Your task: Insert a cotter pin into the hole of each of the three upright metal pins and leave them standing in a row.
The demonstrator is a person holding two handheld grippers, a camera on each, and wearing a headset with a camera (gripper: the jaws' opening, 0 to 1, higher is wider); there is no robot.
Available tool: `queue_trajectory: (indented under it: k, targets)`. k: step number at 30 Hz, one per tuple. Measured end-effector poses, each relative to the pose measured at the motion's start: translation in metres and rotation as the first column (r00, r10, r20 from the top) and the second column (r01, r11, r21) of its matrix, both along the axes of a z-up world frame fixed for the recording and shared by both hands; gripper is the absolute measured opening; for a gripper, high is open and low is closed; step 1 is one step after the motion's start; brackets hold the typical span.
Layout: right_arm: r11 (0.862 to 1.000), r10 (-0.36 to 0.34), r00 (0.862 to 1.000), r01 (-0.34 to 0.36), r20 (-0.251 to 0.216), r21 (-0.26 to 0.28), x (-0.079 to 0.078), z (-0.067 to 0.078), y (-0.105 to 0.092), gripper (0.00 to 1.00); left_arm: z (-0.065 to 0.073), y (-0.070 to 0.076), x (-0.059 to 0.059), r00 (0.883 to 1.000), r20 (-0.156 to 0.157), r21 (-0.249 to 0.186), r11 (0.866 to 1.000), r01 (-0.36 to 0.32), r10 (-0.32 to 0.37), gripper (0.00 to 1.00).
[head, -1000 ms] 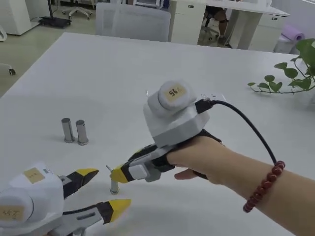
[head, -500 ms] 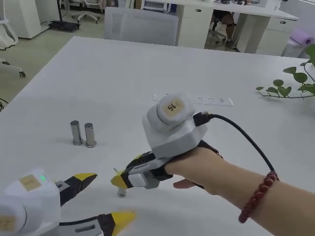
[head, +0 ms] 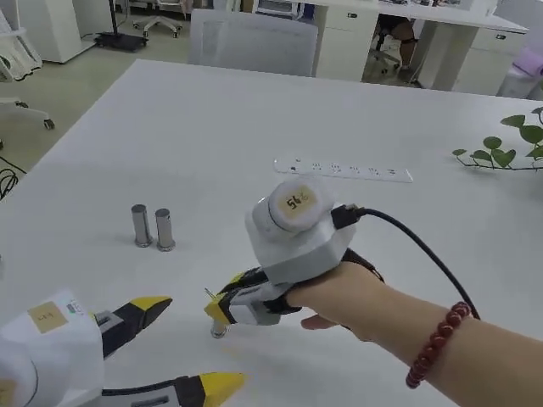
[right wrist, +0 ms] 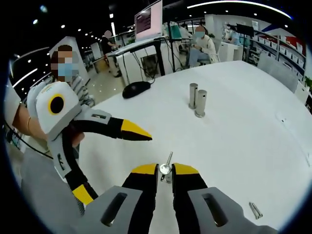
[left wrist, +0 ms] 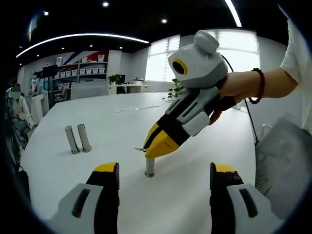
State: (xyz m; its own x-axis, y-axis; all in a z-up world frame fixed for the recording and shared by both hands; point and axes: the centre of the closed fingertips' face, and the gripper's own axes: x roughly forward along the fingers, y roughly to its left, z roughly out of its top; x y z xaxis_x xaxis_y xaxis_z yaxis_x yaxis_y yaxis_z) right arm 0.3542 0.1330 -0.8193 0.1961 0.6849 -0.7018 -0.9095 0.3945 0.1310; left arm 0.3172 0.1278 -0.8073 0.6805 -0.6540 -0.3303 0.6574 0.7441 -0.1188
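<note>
This was an open-plan office. Ahead of the fingers of the left gripper (left wrist: 164, 168), a broad white table (left wrist: 112, 122) carried a power strip (left wrist: 131, 108). Beyond it stood a chair (left wrist: 90, 90), a potted plant (head: 505, 153), stocked shelves (left wrist: 80, 73) and windows (left wrist: 158, 61), under recessed ceiling lights (left wrist: 105, 4). Far past the fingers of the right gripper (right wrist: 165, 169), people (right wrist: 202, 41) sat at desks (right wrist: 141, 53) near a large screen (right wrist: 148, 19).

White right gripper (head: 217, 310), yellow-tipped jaws, black cable (head: 424, 250); red bead bracelet (head: 434, 343) worn.

Upright pins (head: 142, 225) dull metal; cotter pin (right wrist: 167, 162) shiny metal; table (head: 212, 127) matt white.
</note>
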Motion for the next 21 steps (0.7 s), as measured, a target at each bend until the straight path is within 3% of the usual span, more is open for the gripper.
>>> queue_trajectory:
  k: [6,12,21]
  targets:
    - [1.0,0.018,1.0,-0.018,0.015,-0.015,0.0011,-0.0004,-0.0005,0.12,0.001,0.0006,-0.0023,1.0,-0.001,0.0,1.0,0.003,-0.003,0.75]
    - [0.996,0.085,0.995,-0.083,0.054,-0.041,0.0006,-0.0004,0.0006,0.11,0.0013,0.0007,-0.0027,1.0,-0.002,-0.002,1.0,0.0,0.0,0.75]
    - [0.985,0.164,0.986,-0.161,0.043,-0.058,-0.0007,-0.0007,0.0012,0.1,0.0016,0.0014,-0.0037,1.0,-0.003,-0.006,1.0,-0.006,0.006,0.75]
